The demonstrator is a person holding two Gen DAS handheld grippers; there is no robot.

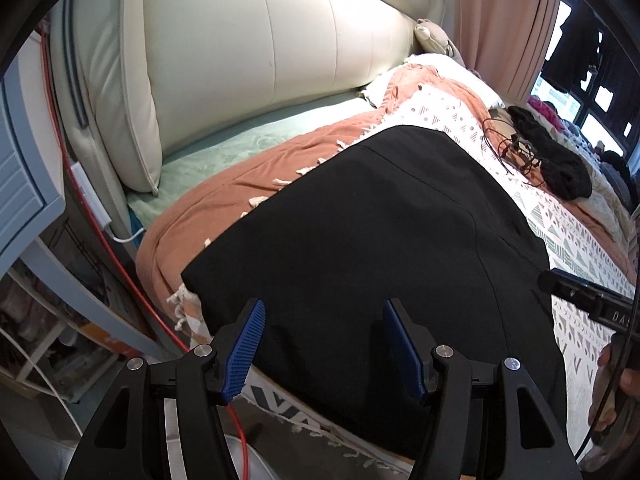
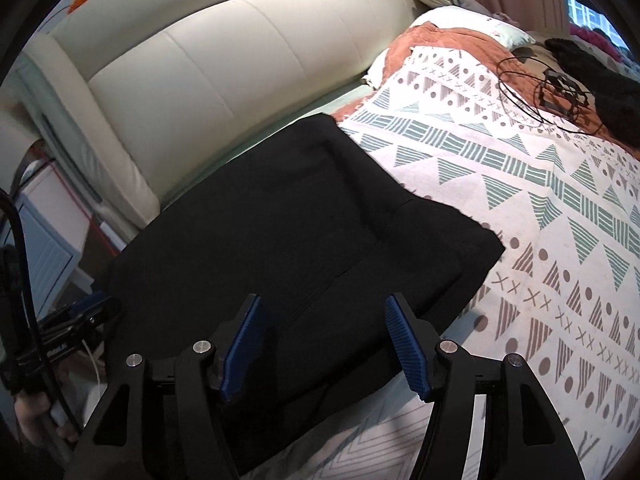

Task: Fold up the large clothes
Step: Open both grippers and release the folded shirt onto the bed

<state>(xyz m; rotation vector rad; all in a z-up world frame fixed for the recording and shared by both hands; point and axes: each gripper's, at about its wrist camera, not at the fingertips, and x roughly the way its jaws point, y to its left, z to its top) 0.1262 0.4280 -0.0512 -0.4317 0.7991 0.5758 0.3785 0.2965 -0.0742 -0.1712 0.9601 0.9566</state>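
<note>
A large black garment (image 1: 360,220) lies flat on the bed, its near edge hanging over the bedside. In the right wrist view the same black garment (image 2: 280,220) shows a squared corner on the patterned bedspread (image 2: 540,200). My left gripper (image 1: 324,304) hovers open over the garment's near left part, with nothing between its blue pads. My right gripper (image 2: 324,300) stands open above the near right edge, its pads clear of the cloth.
A cream padded headboard (image 1: 240,60) runs along the far side. An orange fringed blanket (image 1: 248,176) lies under the garment. A black knit item (image 1: 556,160) and thin dark cables (image 1: 516,148) lie farther along the bed. A red cable (image 1: 120,272) and a blue-white nightstand (image 1: 24,184) are at the left.
</note>
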